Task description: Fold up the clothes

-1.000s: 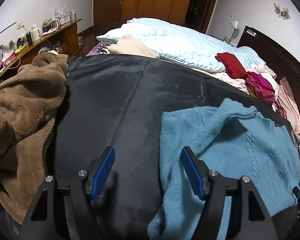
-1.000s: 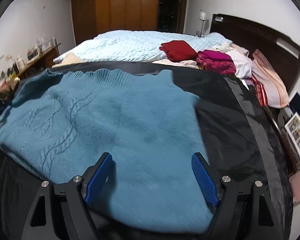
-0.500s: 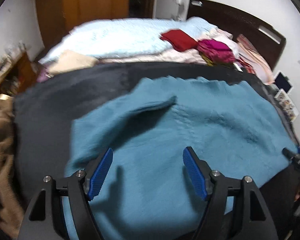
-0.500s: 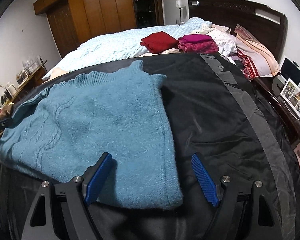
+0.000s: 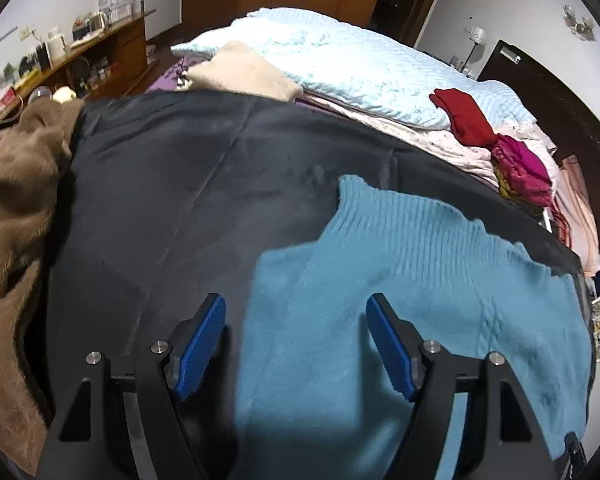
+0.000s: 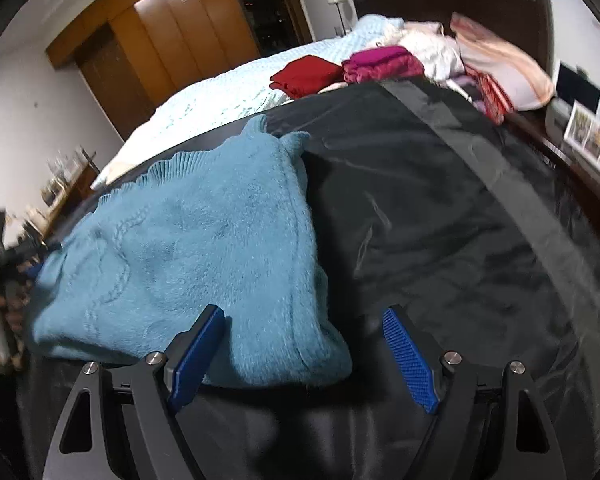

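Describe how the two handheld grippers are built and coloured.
Both look alike. The left gripper and right gripper each have a black frame with triangular cut-outs, silver round screw heads, and two angled fingers faced with ribbed blue pads. No cables or markings show.

We see a teal sweater (image 5: 400, 300) of fuzzy, matt knit, ribbed along its hem and cabled on the body. Under it lies a black sheet (image 6: 440, 208), smooth with a faint sheen. The brown blanket (image 5: 12, 184) looks plush and matt. Our gripper fingers carry ridged blue pads (image 6: 410, 358) on matt black plastic with bright metal screws. The wardrobe (image 6: 172, 36) is glossy wood.
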